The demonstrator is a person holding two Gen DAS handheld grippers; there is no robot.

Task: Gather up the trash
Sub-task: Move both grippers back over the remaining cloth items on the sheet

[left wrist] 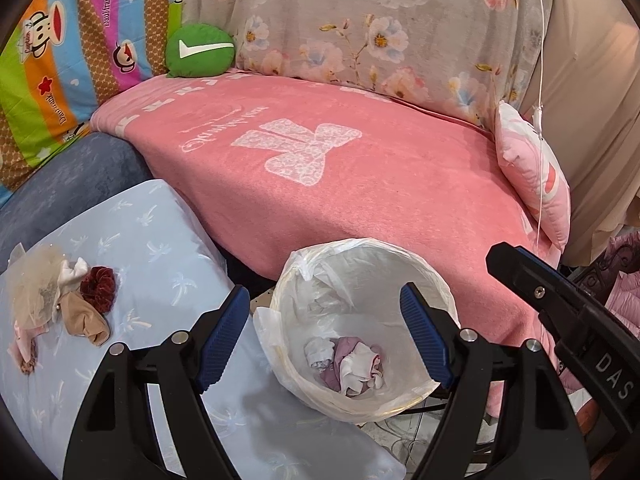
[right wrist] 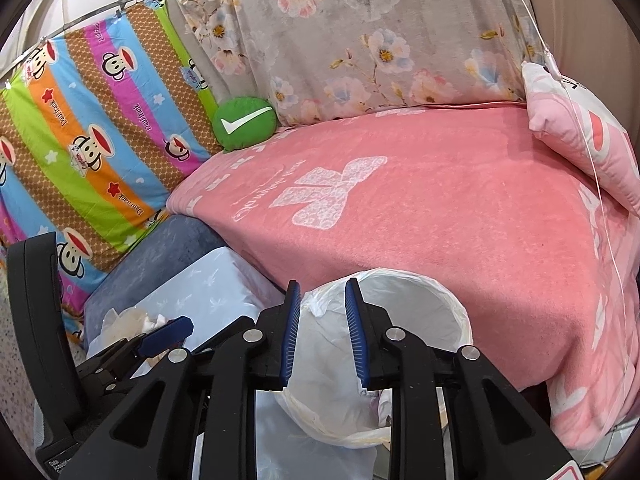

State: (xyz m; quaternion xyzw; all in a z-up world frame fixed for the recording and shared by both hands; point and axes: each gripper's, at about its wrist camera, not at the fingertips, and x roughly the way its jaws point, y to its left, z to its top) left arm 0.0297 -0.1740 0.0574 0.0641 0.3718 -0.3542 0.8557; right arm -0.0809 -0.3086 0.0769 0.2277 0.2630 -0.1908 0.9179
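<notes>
pale blue pillow (left wrist: 168, 232), fabric scraps (left wrist: 64, 296) on top

- Fuzzy, matt pink cloth blanket (left wrist: 360, 200) on the bed.
- Thin, crinkled, glossy white plastic bin liner (left wrist: 304, 264).
- Ribbed blue rubbery pads (left wrist: 424, 340) on matt black plastic jaws.
- Smooth pale-blue cloth pillow (left wrist: 160, 232).

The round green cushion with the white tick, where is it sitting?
The round green cushion sits at the far left corner of the pink blanket, wedged between the striped cartoon-monkey sheet and the grey floral cloth.
</notes>
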